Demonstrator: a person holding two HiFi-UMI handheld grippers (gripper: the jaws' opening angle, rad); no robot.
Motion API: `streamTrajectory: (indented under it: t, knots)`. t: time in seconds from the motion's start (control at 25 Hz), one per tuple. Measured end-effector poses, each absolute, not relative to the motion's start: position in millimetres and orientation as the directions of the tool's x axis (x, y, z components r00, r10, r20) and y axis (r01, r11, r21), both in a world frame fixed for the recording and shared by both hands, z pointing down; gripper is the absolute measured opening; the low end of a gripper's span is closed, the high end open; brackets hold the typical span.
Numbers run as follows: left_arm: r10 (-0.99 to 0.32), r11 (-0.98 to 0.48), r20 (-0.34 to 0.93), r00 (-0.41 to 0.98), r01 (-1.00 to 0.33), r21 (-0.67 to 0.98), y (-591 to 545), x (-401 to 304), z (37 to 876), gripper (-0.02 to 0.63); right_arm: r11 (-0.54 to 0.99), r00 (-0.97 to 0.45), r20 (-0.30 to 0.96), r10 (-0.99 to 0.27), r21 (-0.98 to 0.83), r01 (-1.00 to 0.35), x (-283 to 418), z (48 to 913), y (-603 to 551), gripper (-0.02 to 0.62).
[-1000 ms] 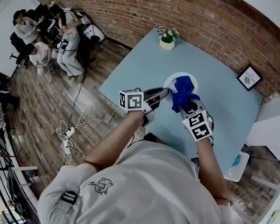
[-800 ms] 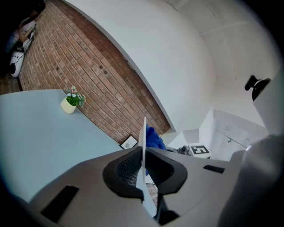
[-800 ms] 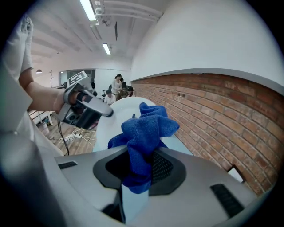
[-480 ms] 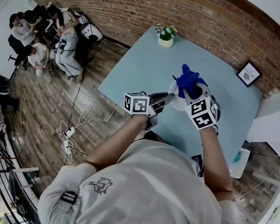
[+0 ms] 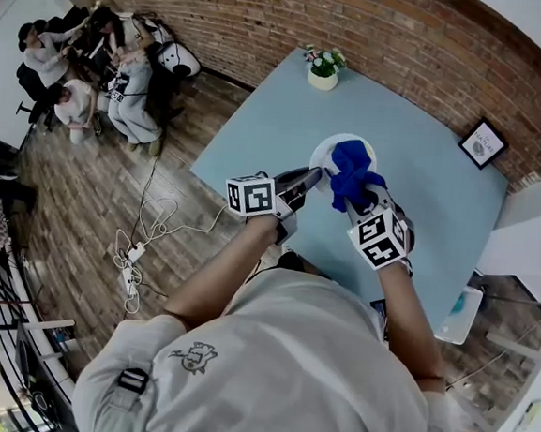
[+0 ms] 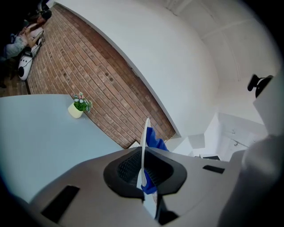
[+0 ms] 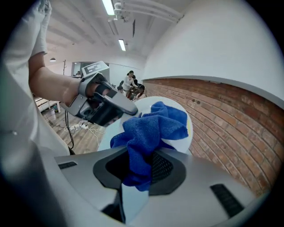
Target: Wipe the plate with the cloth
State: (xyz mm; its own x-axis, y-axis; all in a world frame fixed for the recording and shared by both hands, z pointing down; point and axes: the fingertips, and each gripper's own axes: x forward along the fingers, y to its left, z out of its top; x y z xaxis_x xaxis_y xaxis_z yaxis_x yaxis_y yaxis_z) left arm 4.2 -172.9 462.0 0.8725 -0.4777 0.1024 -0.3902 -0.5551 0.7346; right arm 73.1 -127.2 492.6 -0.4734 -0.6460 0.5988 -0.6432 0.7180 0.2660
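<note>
A white plate (image 5: 337,150) is held up over the light blue table (image 5: 424,186). My left gripper (image 5: 313,176) grips its near rim, jaws closing with the rim between them. In the left gripper view the plate (image 6: 144,137) stands edge-on in the left gripper (image 6: 143,155), with the blue cloth (image 6: 156,141) behind it. My right gripper (image 5: 358,201) is shut on the bunched blue cloth (image 5: 351,173), which lies against the plate's face. In the right gripper view the cloth (image 7: 151,126) fills the right gripper (image 7: 142,162), the plate (image 7: 189,133) shows behind it, and the left gripper (image 7: 116,107) holds the plate's left side.
A small pot of flowers (image 5: 323,72) stands at the table's far corner, also seen as the pot (image 6: 78,107). A framed picture (image 5: 484,146) stands near the brick wall. Several people (image 5: 96,54) sit at the far left. Cables (image 5: 141,246) lie on the wooden floor.
Half a second ago both hands were farther right, with the cloth over the plate's far rim. They have swung back left, and the cloth lies across the plate's face again.
</note>
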Motion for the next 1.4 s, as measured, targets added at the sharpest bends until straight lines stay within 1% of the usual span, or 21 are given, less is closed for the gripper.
streamTrajectory:
  t: [0.2,0.36,0.56,0.68,0.84,1.0,1.24,1.4]
  knots:
    - [-0.451,-0.567,0.125,0.884,-0.392,0.724,-159,7,468,0.017,0.649,-0.389,0.600,-0.699,0.306,-0.697,112,487,-146,0.094]
    - [-0.392,-0.584,0.133,0.910,-0.358,0.729,-144,26,472,0.018,0.616,-0.356,0.565,-0.744,0.376,-0.692,114,461,-165,0.094]
    - [-0.354,-0.608,0.120,0.928,-0.326,0.724,-139,37,464,0.021,0.639,-0.396,0.520,-0.757,0.460,-0.617,73,435,-161,0.094]
    - [-0.389,-0.602,0.098,0.916,-0.334,0.725,-147,28,457,0.020,0.682,-0.445,0.526,-0.725,0.460,-0.568,45,439,-143,0.094]
    - [-0.450,-0.581,0.077,0.890,-0.357,0.731,-160,11,446,0.017,0.730,-0.495,0.548,-0.675,0.394,-0.558,30,458,-124,0.094]
    - [-0.457,-0.596,0.112,0.882,-0.397,0.698,-158,-2,450,0.017,0.750,-0.495,0.595,-0.633,0.314,-0.582,47,486,-113,0.094]
    - [-0.381,-0.642,0.142,0.914,-0.372,0.671,-137,11,455,0.018,0.654,-0.404,0.565,-0.719,0.355,-0.668,106,477,-130,0.094]
    - [-0.354,-0.684,0.153,0.923,-0.367,0.630,-129,16,452,0.019,0.608,-0.380,0.518,-0.766,0.392,-0.690,124,454,-137,0.094]
